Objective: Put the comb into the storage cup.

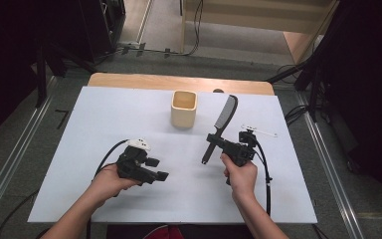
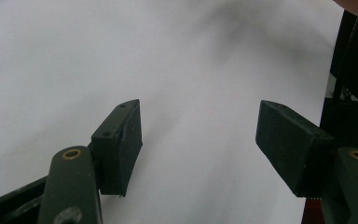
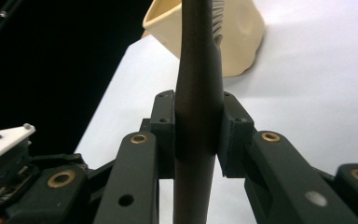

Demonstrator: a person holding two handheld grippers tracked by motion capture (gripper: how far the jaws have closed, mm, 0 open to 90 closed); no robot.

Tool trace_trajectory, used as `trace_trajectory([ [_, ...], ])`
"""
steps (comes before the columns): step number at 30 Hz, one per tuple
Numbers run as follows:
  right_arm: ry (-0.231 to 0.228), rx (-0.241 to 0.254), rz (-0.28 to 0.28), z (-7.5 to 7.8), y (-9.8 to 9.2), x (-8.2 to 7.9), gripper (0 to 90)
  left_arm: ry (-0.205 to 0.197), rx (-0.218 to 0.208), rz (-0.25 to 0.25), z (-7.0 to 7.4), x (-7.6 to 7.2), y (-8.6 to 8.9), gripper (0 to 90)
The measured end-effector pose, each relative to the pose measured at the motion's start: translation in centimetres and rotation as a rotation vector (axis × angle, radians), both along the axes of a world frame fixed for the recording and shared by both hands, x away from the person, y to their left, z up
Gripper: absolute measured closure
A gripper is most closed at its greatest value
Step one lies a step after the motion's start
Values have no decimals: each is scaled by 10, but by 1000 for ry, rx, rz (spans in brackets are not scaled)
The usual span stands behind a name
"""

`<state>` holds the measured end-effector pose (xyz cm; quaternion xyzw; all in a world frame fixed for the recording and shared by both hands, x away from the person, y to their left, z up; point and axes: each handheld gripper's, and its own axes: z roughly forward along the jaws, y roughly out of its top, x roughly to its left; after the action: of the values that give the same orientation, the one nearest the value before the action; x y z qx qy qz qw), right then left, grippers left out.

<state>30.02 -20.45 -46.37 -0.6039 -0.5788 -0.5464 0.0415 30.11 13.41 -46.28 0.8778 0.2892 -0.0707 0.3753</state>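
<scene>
My right gripper [image 1: 213, 141] holds the black comb [image 1: 221, 124] by its handle, just beside the cream cup [image 1: 184, 108]. My left gripper [image 1: 160, 169] is wide and empty over the worktop [image 1: 104, 124]. I think the long comb may turn in the grip and hit the cup.

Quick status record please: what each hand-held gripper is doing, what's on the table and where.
surface: white table top
left hand-held gripper: open, holding nothing, low over the table's near left part
right hand-held gripper: shut on the handle of the comb
comb: black, gripped by its handle, toothed end pointing away from the person
cup: cream, square, upright, open top, far middle of the table, just left of the comb's toothed end
cup contents: cannot tell
</scene>
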Motion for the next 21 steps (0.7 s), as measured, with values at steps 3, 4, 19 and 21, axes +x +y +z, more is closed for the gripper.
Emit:
trace_trajectory([
  [3, 0, -4, 4, -1, 0, 1, 695, -2, 5, 9, 0, -2, 7, 325],
  [4, -3, -7, 5, -1, 0, 1, 696, -4, 5, 17, 0, -3, 11, 325],
  [19, -48, -41, 27, 9, 7, 9, 696, -12, 3, 60, -2, -11, 38, 325],
  [21, -59, -49, 29, 11, 8, 10, 696, -15, 3, 68, -2, -11, 40, 325],
])
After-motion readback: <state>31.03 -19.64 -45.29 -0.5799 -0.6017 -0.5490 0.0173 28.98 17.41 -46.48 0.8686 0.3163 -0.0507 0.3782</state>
